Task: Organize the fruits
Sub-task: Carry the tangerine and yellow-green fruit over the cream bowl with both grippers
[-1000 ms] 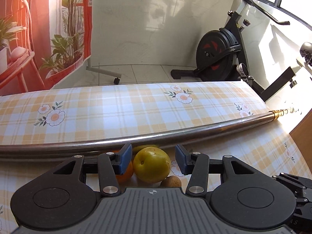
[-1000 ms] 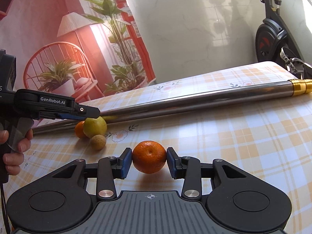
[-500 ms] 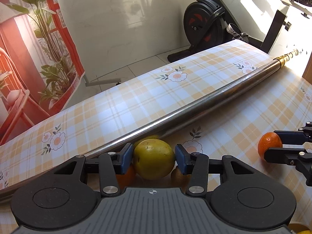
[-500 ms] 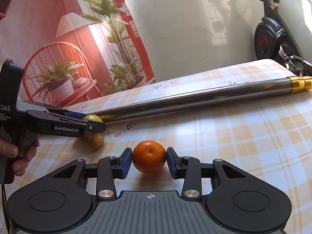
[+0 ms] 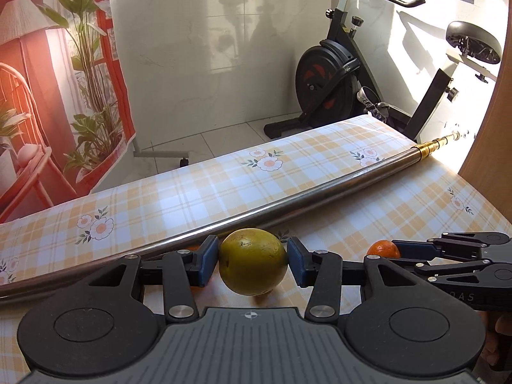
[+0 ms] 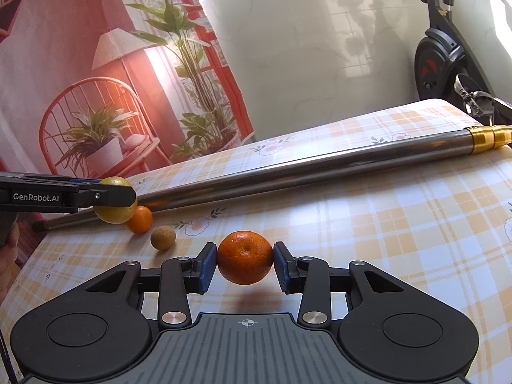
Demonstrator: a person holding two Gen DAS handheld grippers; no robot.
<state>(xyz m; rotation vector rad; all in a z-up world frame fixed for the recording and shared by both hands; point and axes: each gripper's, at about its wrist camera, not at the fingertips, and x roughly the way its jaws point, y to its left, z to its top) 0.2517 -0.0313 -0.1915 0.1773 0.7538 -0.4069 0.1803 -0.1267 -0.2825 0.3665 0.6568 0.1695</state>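
Blue-padded jaws of the left gripper (image 5: 252, 264) clamp a yellow-green fruit (image 5: 252, 262) on both sides, holding it above the checked tablecloth (image 5: 198, 192), just in front of the metal pole (image 5: 320, 195). To its right, the right gripper (image 6: 244, 262) pinches an orange mandarin (image 6: 244, 261) between its own blue pads, lifted clear so a shadow falls beneath. Left of it on the cloth lie a small brown fruit (image 6: 163, 237) and a second mandarin (image 6: 140, 220), the latter just beside the held yellow-green fruit.
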